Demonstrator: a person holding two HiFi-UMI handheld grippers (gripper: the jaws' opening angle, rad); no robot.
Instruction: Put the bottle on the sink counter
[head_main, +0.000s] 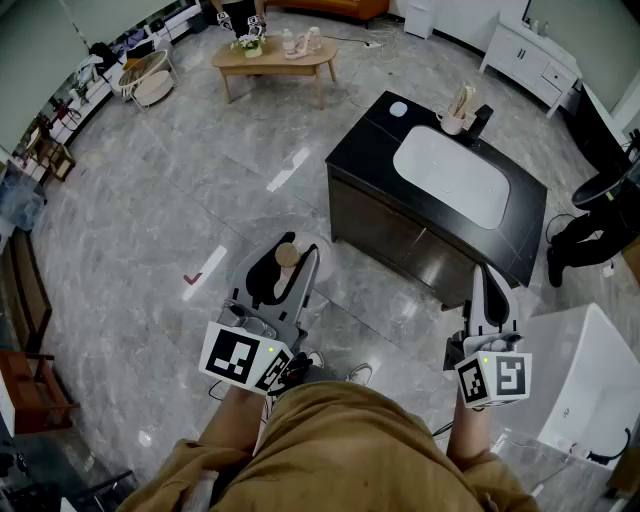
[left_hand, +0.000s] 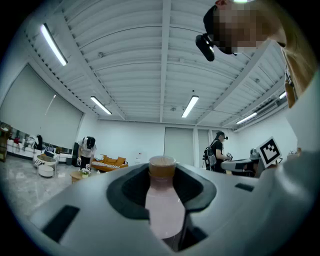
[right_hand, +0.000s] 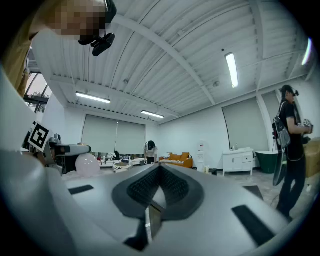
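My left claw (head_main: 285, 262) pinches the bottle (head_main: 288, 254) upright between its jaws. The pale pink body sits in the hollow of the pads and the tan cap (left_hand: 162, 166) stands just above them. My right claw (head_main: 487, 285) carries nothing, and its ribbed pads are pressed together at the tips.

The grey marble floor (head_main: 200, 190) lies open in front of the bottle. The black sink counter (head_main: 370, 140) stands ahead and to the right, well apart from the bottle, with its near corner turned toward me. My right claw is closer to its front edge. The white basin (head_main: 455, 175) fills most of the top, leaving bare black strips along the left end and the front. A cup of brushes (head_main: 455, 118), a faucet (head_main: 480, 120) and a small white disc (head_main: 398, 109) sit at the back.

Only the head view shows the counter top and how far the bottle is from it. Only the left gripper view shows the bottle (left_hand: 162, 200) seated between the pads. The right gripper view shows my right claw (right_hand: 159, 172) closed with nothing in it.
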